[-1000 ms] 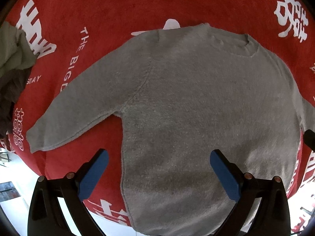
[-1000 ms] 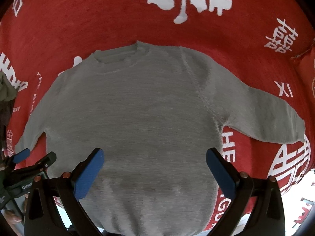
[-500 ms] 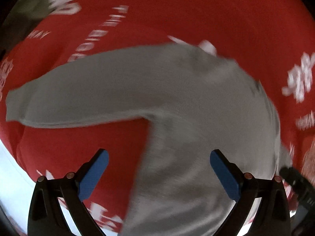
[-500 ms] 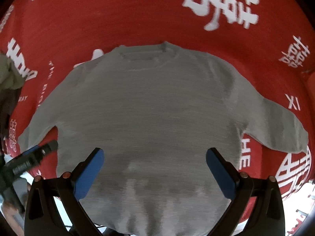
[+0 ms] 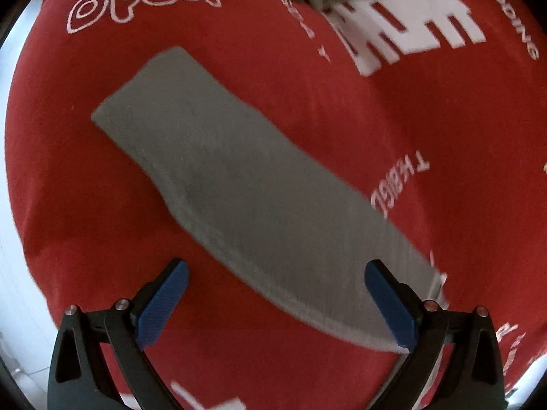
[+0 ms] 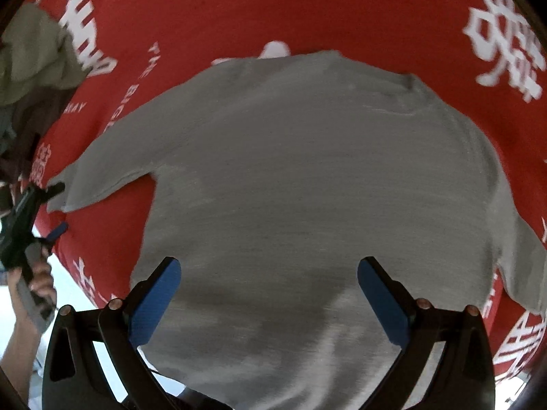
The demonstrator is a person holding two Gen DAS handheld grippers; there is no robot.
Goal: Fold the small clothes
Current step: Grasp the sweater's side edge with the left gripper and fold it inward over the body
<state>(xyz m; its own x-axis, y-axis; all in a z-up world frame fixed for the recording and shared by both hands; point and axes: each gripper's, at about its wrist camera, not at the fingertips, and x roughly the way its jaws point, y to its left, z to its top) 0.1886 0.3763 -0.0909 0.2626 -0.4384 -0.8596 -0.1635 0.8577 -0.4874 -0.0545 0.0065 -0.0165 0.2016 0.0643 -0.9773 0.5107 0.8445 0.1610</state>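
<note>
A: What is nearest in the right wrist view?

B: The right gripper (image 6: 268,299), with its jaws wide apart and nothing between the blue pads (image 6: 155,307). Directly under and in front of it lies the grey sweater (image 6: 307,177), spread flat on the red cloth (image 6: 307,10) that covers the counter. The hem part of the body fills the gap between the jaws, but whether the pads touch the knit cannot be told from this view.

A: And the left side?

B: The left gripper (image 5: 277,304) has also its jaws apart and empty. One sleeve (image 5: 239,184) of the sweater runs diagonally in front of it, from near the right pad up and away to the left, where the cuff end (image 5: 150,89) lies flat on the cloth. The left pad stands over bare red cloth, beside the sleeve.

A: Is the left gripper seen from the other camera?

B: Yes, at the far left of the right wrist view, the left gripper (image 6: 54,208) is held by a hand (image 6: 37,283), just beside the cuff.

A: What is farther back?

B: The neckline (image 6: 407,92) of the sweater, then white printed characters on the cloth. At the far edge, a heap of other clothes (image 6: 30,54), olive and dark, lies well apart from the sweater.
</note>
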